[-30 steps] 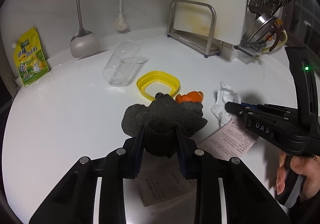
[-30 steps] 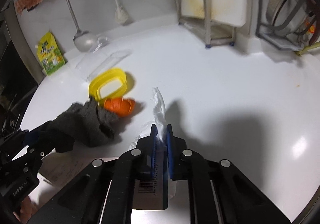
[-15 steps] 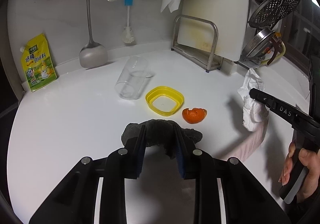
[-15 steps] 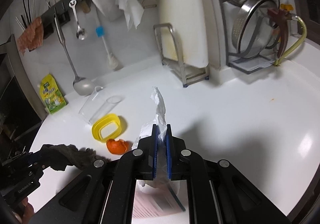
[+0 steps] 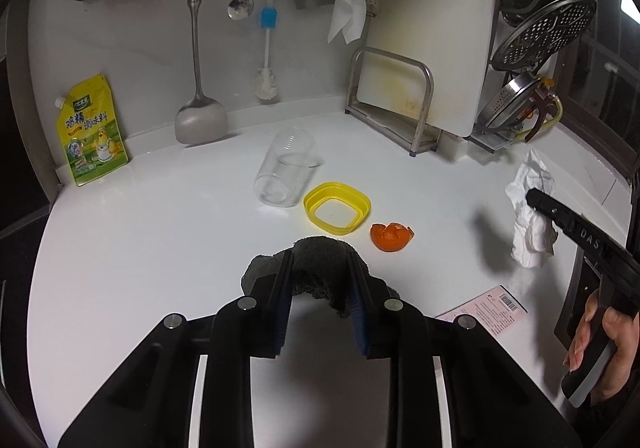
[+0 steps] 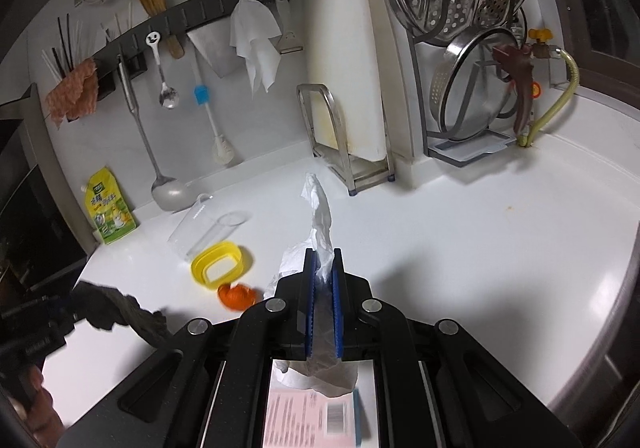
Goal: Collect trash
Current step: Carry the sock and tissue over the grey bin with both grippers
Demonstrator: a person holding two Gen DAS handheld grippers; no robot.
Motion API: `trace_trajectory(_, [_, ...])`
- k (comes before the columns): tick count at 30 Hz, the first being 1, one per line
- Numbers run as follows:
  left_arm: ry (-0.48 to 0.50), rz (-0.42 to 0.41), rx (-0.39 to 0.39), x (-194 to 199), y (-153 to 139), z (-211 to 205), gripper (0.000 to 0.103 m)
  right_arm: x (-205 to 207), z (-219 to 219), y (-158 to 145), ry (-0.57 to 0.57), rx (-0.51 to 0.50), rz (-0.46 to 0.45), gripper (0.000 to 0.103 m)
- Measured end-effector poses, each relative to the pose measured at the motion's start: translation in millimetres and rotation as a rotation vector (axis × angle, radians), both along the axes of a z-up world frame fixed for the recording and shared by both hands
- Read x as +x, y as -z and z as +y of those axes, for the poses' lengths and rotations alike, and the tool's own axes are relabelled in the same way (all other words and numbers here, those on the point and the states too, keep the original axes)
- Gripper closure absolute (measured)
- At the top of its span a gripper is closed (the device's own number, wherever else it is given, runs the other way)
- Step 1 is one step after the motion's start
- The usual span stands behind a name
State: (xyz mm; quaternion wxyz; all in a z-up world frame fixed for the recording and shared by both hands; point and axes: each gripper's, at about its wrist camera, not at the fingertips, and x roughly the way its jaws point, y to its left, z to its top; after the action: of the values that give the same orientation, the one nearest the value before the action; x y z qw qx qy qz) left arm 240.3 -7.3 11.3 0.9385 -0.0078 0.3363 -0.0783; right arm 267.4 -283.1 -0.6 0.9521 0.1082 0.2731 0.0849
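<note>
My left gripper (image 5: pixel 320 262) is shut on a dark grey rag (image 5: pixel 320 248) and holds it above the white counter (image 5: pixel 140 248). The rag also shows in the right wrist view (image 6: pixel 120 308). My right gripper (image 6: pixel 322 256) is shut on a crumpled white tissue (image 6: pixel 318 208), lifted off the counter; the tissue also shows in the left wrist view (image 5: pixel 530 216). An orange peel (image 5: pixel 391 236) lies on the counter beside a yellow lid (image 5: pixel 337 207). A pink printed paper (image 5: pixel 488 308) lies at the right, below the right gripper (image 6: pixel 312 416).
A clear plastic cup (image 5: pixel 286 172) lies on its side behind the lid. A yellow pouch (image 5: pixel 92 128) leans on the back wall. A spatula (image 5: pixel 200 120), brush, cutting board in a rack (image 5: pixel 400 104) and a steamer rack (image 6: pixel 472 88) line the back.
Both grippers have risen from the counter: the left with the rag, the right with the tissue. The pink paper stays on the counter.
</note>
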Motion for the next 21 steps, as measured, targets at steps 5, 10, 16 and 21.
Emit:
trace_trajectory(5, [-0.004,-0.02,0.005,-24.7,-9.7,8.6,0.078,-39.7,1.7,-2.9,0.004,-0.002,-0.009,0.096])
trace_trajectory(10, [-0.003,-0.029,0.007,-59.3,-14.5,14.0,0.078,-81.3,4.1,-6.3,0.013,0.009,-0.011,0.096])
trace_trajectory(16, [0.008,-0.045,0.005,-109.1,-16.4,20.5,0.078,-140.4,16.9,-5.4,0.021,-0.005,-0.002,0.096])
trace_trajectory(21, [0.036,-0.049,0.005,-150.5,-16.5,22.8,0.078,-187.6,30.0,-0.2,0.023,0.008,0.008,0.096])
